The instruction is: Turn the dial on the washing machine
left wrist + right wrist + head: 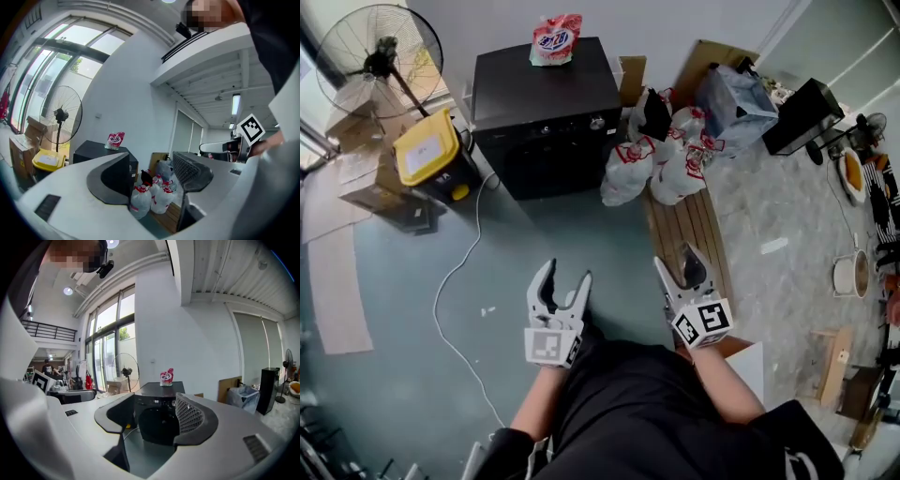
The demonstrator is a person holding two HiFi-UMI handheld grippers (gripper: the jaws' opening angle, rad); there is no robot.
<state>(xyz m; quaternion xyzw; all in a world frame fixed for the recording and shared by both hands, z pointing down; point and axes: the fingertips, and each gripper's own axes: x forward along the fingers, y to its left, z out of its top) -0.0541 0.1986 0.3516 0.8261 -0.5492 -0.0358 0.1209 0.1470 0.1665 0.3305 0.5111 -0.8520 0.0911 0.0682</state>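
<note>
step: approach, dial untouched | washing machine (546, 94) at the floor's far edge, dial (596, 122) on its front panel, right end | left gripper (566, 274) + right gripper (675, 258) well apart from it, fingers (194, 416) spread, nothing between | next, I'd guess: walk up, pinch dial, twist

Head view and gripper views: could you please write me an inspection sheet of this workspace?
Surface: grey-green floor, mostly bare; wooden slatted board beside the bags.
Job's things: black front-loading washing machine, silver dial on its front panel, untouched; red-and-white pouch on top.
Clutter: white tied plastic bags right of the machine; yellow-lidded black bin left of it.
Tongs: left tongs open, empty; right tongs open, empty; both well short of the machine.
Cables: white cable trailing across the floor.
Surroundings: black pedestal fan, tall windows.
</note>
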